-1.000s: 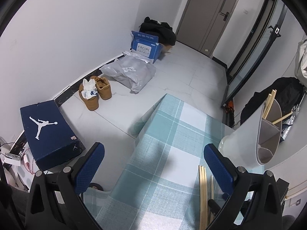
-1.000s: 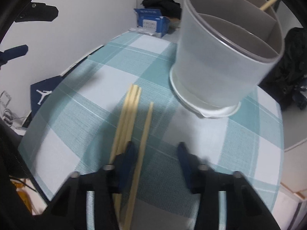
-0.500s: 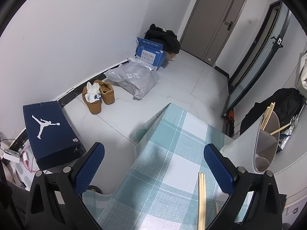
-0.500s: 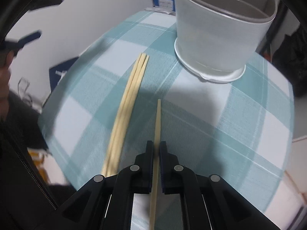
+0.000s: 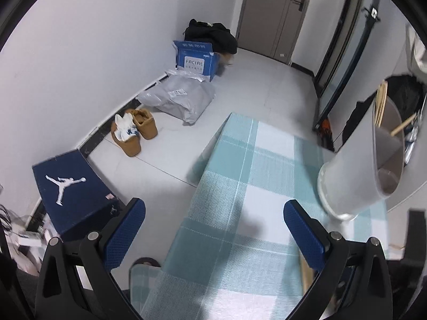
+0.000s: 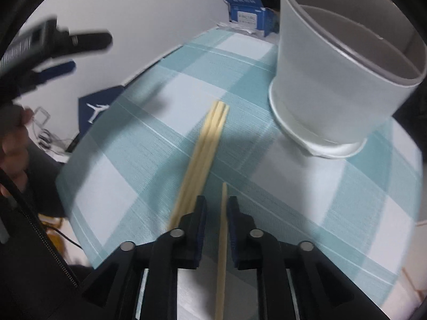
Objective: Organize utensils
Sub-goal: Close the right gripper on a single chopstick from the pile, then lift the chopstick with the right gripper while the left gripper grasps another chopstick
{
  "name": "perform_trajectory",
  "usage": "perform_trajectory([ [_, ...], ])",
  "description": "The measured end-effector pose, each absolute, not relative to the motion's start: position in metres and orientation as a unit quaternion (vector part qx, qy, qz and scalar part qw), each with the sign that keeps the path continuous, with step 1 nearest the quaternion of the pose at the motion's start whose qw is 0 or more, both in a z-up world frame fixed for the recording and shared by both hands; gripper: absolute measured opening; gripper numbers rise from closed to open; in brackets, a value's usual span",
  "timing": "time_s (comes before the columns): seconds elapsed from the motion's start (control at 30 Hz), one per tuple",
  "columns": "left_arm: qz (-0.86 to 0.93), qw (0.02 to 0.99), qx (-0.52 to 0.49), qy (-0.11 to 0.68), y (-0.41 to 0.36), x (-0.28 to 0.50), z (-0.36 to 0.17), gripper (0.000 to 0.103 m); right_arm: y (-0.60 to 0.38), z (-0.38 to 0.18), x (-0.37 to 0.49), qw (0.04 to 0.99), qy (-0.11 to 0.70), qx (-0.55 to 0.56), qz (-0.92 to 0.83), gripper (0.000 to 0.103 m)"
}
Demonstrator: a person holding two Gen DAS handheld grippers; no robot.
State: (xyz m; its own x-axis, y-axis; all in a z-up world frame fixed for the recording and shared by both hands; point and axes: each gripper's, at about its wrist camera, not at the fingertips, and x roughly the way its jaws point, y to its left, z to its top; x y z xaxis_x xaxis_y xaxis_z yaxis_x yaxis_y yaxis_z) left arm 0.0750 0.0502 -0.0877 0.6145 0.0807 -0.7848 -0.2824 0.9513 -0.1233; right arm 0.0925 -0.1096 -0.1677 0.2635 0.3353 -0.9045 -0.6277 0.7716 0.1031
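Note:
A single wooden chopstick (image 6: 222, 229) runs between the pads of my right gripper (image 6: 216, 208), which is shut on it. Its tip points toward the frosted white utensil holder (image 6: 333, 80) on the checked cloth. A tight bundle of chopsticks (image 6: 205, 144) lies on the cloth just left of the held one. My left gripper (image 5: 214, 213) hangs open over the table's left edge with nothing between its blue pads. The holder (image 5: 360, 165) stands to its right with chopsticks (image 5: 379, 101) upright in a compartment. The bundle's end (image 5: 305, 274) shows behind the right finger.
The table with the teal checked cloth (image 5: 240, 176) ends at its left edge above a tiled floor. On the floor lie a navy shoebox (image 5: 72, 189), tan shoes (image 5: 133, 133), a grey bag (image 5: 181, 98) and a blue carton (image 5: 196, 58). A person's hand (image 6: 13, 138) is at the left.
My right gripper closed on the lone chopstick and lifted it away from the bundle. My left gripper dipped and rolled slightly, bringing the holder closer on its right.

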Motion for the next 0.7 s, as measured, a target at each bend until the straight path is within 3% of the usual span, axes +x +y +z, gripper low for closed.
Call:
perform_trajectory([
  [0.03, 0.099, 0.891, -0.112, 0.428, 0.048, 0.075, -0.089, 0.102, -0.112, -0.168, 0.094, 0.786, 0.521, -0.128, 0.307, 0.003],
  [0.27, 0.049, 0.857, -0.123, 0.497, 0.031, 0.084, -0.112, 0.102, -0.137, -0.149, 0.097, 0.807, 0.498, -0.042, 0.314, 0.003],
  [0.7, 0.029, 0.842, -0.024, 0.539, -0.024, 0.092, -0.131, 0.102, -0.223, -0.099, 0.097, 0.850, 0.418, 0.120, 0.299, 0.003],
])
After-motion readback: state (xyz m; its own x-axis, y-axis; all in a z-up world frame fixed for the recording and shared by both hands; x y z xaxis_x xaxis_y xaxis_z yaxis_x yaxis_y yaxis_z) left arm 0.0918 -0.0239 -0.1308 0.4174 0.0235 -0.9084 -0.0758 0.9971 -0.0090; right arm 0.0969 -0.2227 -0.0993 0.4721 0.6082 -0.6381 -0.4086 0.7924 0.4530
